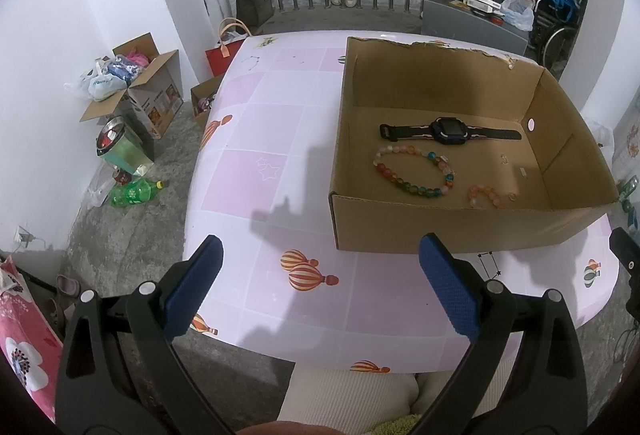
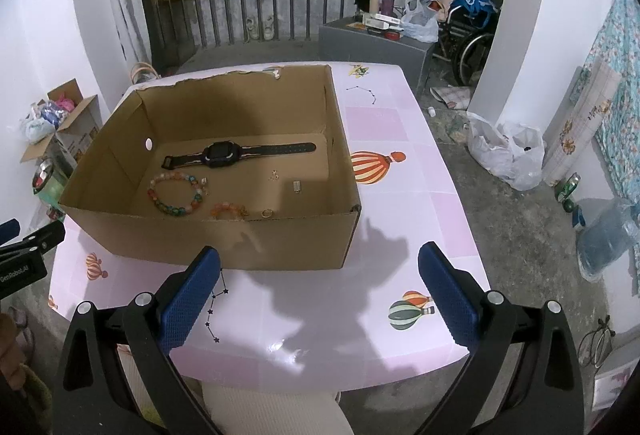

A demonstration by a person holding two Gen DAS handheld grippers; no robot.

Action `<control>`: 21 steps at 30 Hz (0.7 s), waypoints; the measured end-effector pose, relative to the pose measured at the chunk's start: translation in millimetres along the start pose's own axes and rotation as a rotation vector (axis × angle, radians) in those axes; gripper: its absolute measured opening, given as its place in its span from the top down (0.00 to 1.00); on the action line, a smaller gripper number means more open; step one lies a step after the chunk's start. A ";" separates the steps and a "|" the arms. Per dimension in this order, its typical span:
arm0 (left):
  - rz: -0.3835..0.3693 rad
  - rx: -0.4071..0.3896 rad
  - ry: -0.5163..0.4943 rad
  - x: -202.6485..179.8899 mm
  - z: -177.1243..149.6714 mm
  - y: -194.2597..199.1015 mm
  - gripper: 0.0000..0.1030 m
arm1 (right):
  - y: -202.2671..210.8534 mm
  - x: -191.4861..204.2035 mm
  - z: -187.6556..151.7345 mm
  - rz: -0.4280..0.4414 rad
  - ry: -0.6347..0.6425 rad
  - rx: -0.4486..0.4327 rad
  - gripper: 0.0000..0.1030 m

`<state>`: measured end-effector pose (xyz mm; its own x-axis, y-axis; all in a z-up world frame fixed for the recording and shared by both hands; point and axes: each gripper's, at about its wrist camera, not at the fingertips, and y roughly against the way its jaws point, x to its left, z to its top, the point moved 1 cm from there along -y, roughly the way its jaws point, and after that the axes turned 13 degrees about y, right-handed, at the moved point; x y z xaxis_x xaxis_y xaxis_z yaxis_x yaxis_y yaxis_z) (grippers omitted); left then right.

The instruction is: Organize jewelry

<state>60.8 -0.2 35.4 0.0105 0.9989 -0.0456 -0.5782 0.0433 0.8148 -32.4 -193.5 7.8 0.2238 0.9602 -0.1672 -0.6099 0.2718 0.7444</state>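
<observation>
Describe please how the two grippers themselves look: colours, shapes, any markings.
Both the left gripper and the right gripper have black angular frames with silver rivets and two fingers faced with blue textured pads. White lettering, partly cut off, marks the left gripper's body in the right wrist view.

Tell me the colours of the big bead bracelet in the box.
The big bead bracelet mixes pink, orange, green and blue translucent beads; the left wrist view shows it best.

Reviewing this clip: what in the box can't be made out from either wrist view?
- Small pink bracelet: near part hidden by the cardboard box front wall, both views.
- Ring: too small to detail.
- Tiny pieces on the box floor: too small to identify.
</observation>
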 end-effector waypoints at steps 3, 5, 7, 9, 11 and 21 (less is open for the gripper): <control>-0.001 0.000 0.000 -0.1 0.0 -0.2 0.08 | 0.2 0.1 0.0 0.002 0.001 0.000 0.06; -0.001 0.001 0.001 -0.6 -0.1 -0.5 0.08 | -0.2 0.6 0.1 0.000 0.003 -0.001 0.06; -0.001 0.001 0.001 -0.2 -0.2 0.0 0.08 | -0.9 1.6 -0.2 0.000 0.006 0.000 0.06; -0.001 0.000 0.001 -0.2 -0.2 0.1 0.08 | -0.8 1.8 -0.2 0.000 0.006 -0.001 0.06; -0.001 0.000 0.000 -0.5 -0.1 -0.3 0.08 | -0.8 1.8 -0.1 0.000 0.006 0.000 0.06; -0.001 -0.001 0.000 -1.0 0.4 1.0 0.08 | -0.9 1.7 -0.2 0.000 0.005 0.000 0.06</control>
<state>60.5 -1.1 36.5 0.0108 0.9989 -0.0464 -0.5794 0.0441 0.8139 -31.6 -192.2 6.7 0.2198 0.9605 -0.1707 -0.6101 0.2719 0.7442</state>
